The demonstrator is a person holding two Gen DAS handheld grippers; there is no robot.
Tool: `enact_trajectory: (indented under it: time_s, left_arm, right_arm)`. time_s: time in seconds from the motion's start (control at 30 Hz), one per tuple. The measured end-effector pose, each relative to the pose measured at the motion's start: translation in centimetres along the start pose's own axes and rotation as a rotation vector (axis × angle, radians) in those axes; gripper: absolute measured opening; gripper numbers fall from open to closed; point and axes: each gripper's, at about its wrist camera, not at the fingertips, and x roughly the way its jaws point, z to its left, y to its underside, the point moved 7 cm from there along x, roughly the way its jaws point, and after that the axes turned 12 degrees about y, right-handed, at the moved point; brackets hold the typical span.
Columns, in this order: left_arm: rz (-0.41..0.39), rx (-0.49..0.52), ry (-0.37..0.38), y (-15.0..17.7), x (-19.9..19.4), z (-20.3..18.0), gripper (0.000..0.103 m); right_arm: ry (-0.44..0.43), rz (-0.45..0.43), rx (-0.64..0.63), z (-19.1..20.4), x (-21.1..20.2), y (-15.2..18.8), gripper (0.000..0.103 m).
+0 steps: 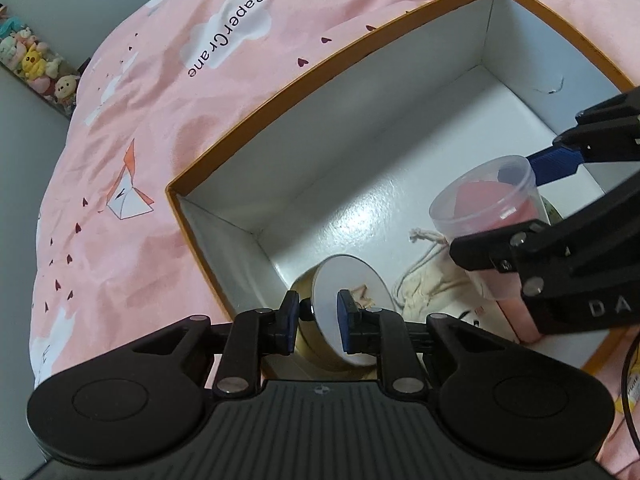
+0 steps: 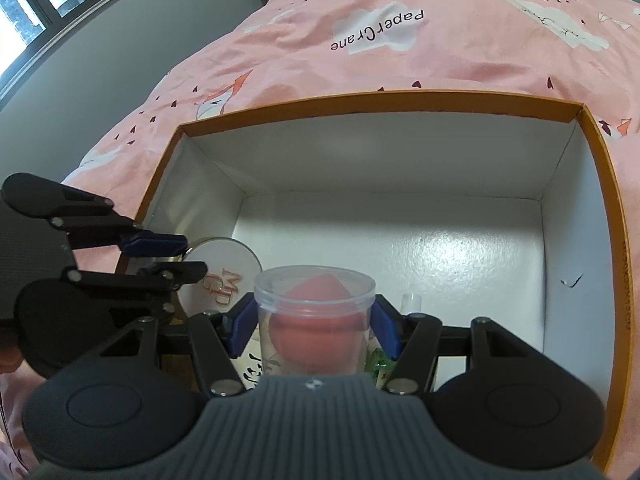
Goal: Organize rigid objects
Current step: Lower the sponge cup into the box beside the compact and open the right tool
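Left gripper (image 1: 318, 318) clamps your round compact (image 1: 350, 308) by its thin rim, tilted in the box (image 1: 360, 56) corner: hard, glossy, slippery, so hold it firmly. Right gripper (image 2: 313, 326) grasps the clear tub (image 2: 315, 322) at its sides: light, thin plastic, soft sponge inside.

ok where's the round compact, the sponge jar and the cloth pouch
compact (image 1: 352, 300): left wrist view, on its white lid face, between the pads
sponge jar (image 2: 316, 320): right wrist view, on its clear wall over the pink sponge
pouch (image 1: 436, 292): left wrist view, on its cream fabric body
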Motion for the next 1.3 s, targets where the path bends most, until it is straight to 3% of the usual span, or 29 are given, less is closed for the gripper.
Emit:
enact_trajectory:
  time_s: [0.2, 0.3, 0.33, 0.4, 0.5, 0.77, 1.03, 1.3]
  left_arm:
    - [-0.002, 0.025, -0.023, -0.6, 1.1, -0.1, 0.022]
    - [-0.018, 0.064, -0.024, -0.6, 1.6, -0.3, 0.017]
    - [-0.018, 0.083, -0.047, -0.5, 1.7, -0.2, 0.011]
    - [-0.049, 0.081, -0.044, -0.4, 1.4, 0.1, 0.01]
    - [-0.132, 0.038, -0.029, -0.4, -0.3, 0.6, 0.013]
    - [-0.386, -0.215, -0.033, 0.4, -5.5, 2.8, 0.017]
    - [-0.446, -0.333, -0.005, 1.1, -5.5, 3.5, 0.019]
    - [-0.509, -0.396, -0.021, 2.4, -6.1, 1.6, 0.027]
  right_arm:
    - [-0.028, 0.006, 0.027, 0.0, 0.3, -0.7, 0.06]
    - [-0.04, 0.013, 0.048, -0.1, 0.6, -1.0, 0.061]
    - [-0.043, 0.013, 0.054, -0.2, 0.7, -1.2, 0.061]
    - [-0.047, 0.014, 0.068, -0.2, 0.8, -1.5, 0.061]
    - [-0.063, 0.01, 0.092, -0.4, 0.8, -2.1, 0.061]
    - [-0.101, 0.056, 0.12, 0.7, 2.0, -2.6, 0.06]
    - [-0.082, 0.136, 0.14, 0.9, 4.1, -2.3, 0.061]
    - [-0.033, 0.121, 0.082, 1.6, 4.3, -2.3, 0.063]
